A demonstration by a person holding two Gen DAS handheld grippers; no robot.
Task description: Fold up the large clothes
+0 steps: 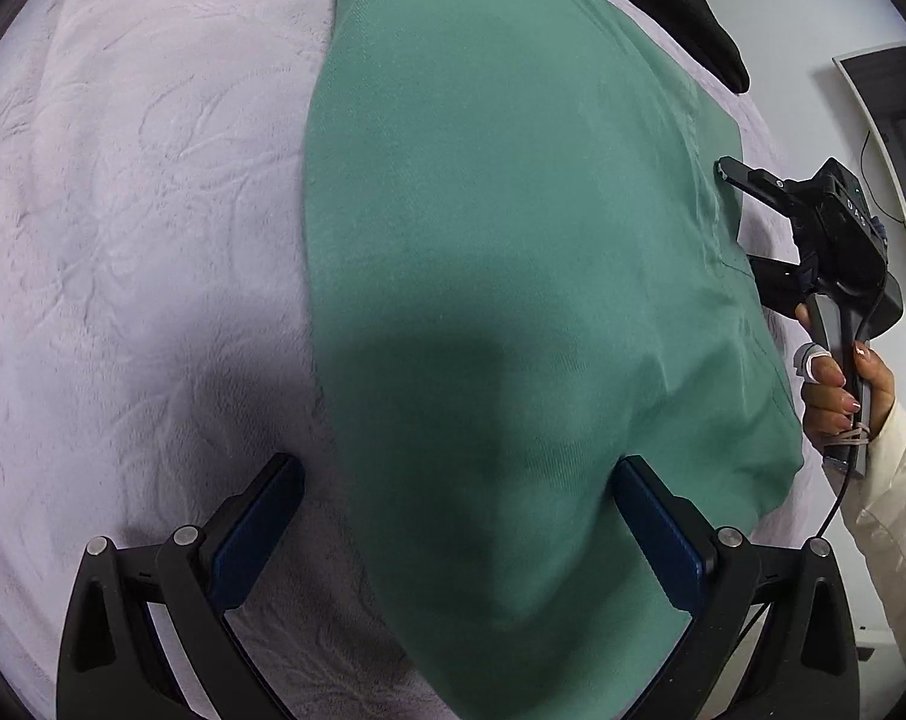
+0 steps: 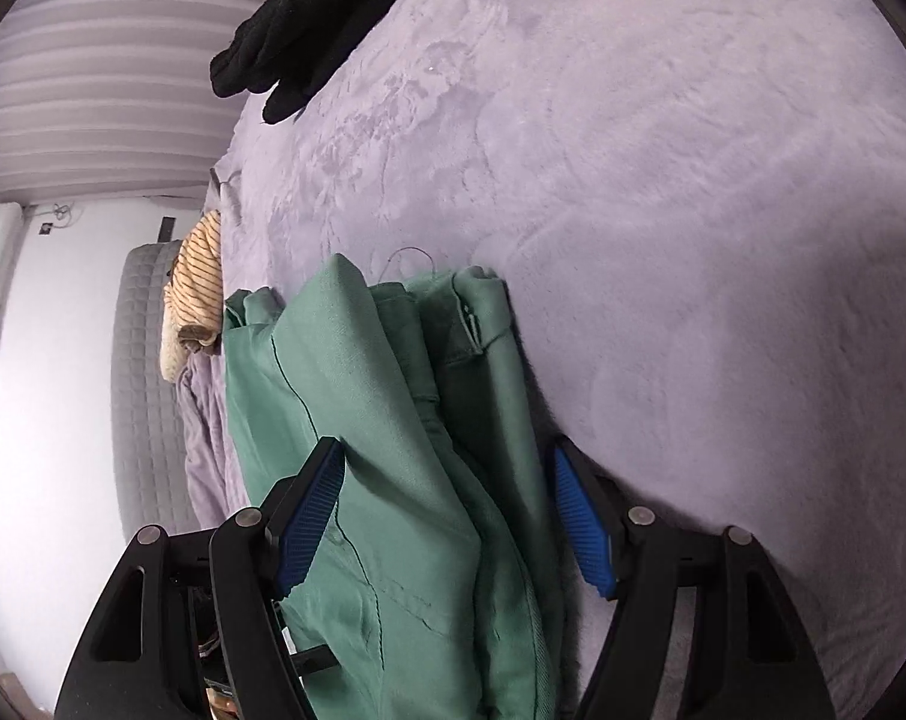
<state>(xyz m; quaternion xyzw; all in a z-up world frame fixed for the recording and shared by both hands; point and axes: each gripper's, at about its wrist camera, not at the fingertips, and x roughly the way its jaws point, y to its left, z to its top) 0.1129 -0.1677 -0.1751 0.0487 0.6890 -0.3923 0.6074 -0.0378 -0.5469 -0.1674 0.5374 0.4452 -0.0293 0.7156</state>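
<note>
Green trousers [image 1: 513,240] lie folded lengthwise on a lilac fuzzy blanket [image 1: 123,210]. At the bottom of the left wrist view, my left gripper [image 1: 462,531] stands wide open over the near end of the trousers, with cloth bulging up between its blue pads [image 1: 261,528]. A hand holds my right gripper [image 1: 738,216] at the garment's right edge, jaws apart. In the right wrist view, the right gripper [image 2: 447,522] is open astride the layered waistband end of the trousers [image 2: 393,420]. A belt loop shows there, and the pads do not press the cloth.
A black garment [image 2: 285,48] lies at the far edge of the blanket [image 2: 693,180]. A striped beige cloth [image 2: 198,288] hangs over the bed's side beside a grey quilted mattress edge [image 2: 147,372]. The person's cream sleeve [image 1: 885,510] is at the right.
</note>
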